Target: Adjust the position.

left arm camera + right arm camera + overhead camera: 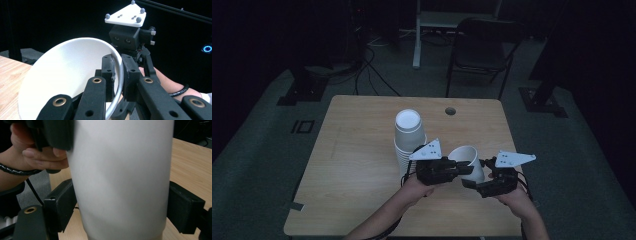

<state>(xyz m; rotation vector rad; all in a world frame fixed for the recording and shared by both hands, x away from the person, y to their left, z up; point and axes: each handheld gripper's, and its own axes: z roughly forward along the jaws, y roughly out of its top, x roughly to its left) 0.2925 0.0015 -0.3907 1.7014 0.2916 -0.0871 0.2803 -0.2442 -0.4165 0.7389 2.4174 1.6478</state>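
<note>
At lower centre of the high view, the left hand-held gripper (466,170) pinches the rim of a white paper cup (468,159) above the wooden bench (357,165). The right hand-held gripper (120,207) straddles the cup's body; whether its pads press cannot be told.

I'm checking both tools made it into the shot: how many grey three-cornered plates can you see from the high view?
2. One plate tops the left claw, beside the cup stack; the other plate tops the right claw, right of the tilted cup.
</note>
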